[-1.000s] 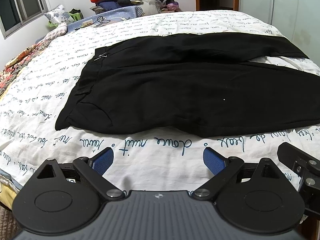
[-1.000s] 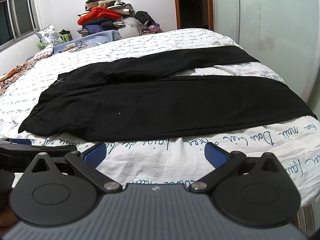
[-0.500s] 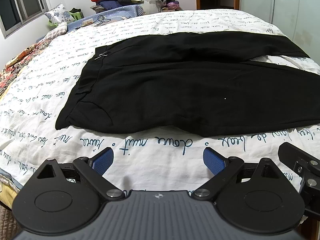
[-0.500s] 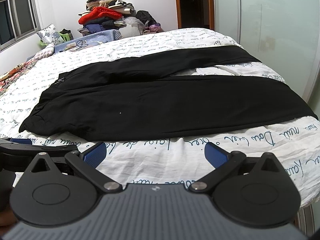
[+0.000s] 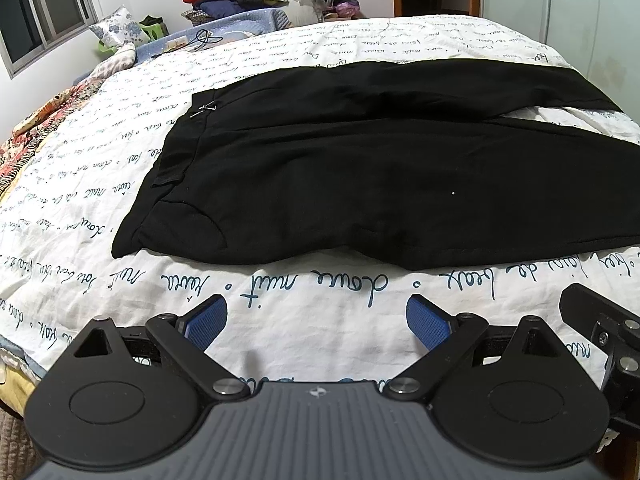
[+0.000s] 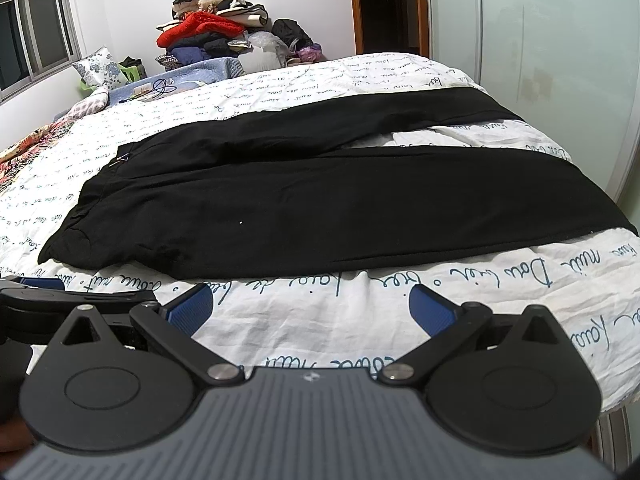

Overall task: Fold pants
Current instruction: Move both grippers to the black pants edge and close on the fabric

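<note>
On the bed (image 5: 280, 292), over a white sheet with blue handwriting, the black pants (image 5: 360, 184) lie spread flat and unfolded: the waistband is at the left, both legs run to the right, and the far leg lies apart from the near one, with a wedge of sheet between them toward the cuffs. I judge the task is at its very start; no fold is made, and every fold is left to do.

At the left, the left gripper (image 5: 316, 320) hovers near the bed's front edge with its blue pads wide apart, holding nothing, a little short of the near hem of the pants. Just beside it on the right, the right gripper (image 6: 310, 308) is equally wide apart and empty.

The sheet is bare around the garment on the left and front. At the right the cuffs lie near the mattress edge, close to a pale wall. A clothes pile (image 6: 212, 32) stands well apart at the back.
</note>
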{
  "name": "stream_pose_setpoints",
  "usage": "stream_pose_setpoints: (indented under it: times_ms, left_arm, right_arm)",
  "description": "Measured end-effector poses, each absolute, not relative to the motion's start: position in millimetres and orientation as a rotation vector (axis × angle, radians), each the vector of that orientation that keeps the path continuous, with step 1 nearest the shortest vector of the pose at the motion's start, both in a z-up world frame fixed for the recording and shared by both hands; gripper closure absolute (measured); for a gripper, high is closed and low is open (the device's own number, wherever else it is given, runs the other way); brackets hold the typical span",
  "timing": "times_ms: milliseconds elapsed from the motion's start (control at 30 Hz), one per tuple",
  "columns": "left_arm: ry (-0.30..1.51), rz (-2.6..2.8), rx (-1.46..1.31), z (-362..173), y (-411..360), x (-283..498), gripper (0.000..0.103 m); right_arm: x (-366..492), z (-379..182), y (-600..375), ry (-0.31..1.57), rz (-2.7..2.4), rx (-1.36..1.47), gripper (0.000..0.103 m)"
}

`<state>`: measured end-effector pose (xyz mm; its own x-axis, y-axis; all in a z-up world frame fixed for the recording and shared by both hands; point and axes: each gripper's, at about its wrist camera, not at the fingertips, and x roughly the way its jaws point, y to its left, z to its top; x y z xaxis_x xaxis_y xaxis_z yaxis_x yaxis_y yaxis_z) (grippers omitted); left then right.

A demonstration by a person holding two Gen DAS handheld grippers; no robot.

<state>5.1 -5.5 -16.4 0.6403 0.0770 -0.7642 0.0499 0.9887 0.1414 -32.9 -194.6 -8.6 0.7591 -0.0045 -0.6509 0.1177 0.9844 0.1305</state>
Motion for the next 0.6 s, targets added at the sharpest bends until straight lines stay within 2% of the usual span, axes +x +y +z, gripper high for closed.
stream_pose_setpoints:
  times_ms: [167, 300, 467, 600]
  left_arm:
    - [0.862, 0.014, 0.163, -13.8, -5.2, 7.7, 0.006]
    - [0.799, 0.011, 0.14, -0.4, 6.6, 11.8, 0.006]
    - [0.756, 0.022, 0.099, 14.4, 36.4, 33.9, 0.006]
    - [0.72, 0.061, 0.124, 22.7, 63.0, 62.4, 0.006]
  right_arm:
    - [-33.1, -7.7, -195.5, 0.682, -0.057, 0.158, 0.0]
    - [-35.2, -2.6, -194.7, 0.575, 0.029, 0.116, 0.0]
    - [-31.6, 10.4, -182.2, 0.412, 0.132, -0.074, 0.0]
    - [-0.2, 17.8, -172.5, 0.409, 0.114, -0.235, 0.0]
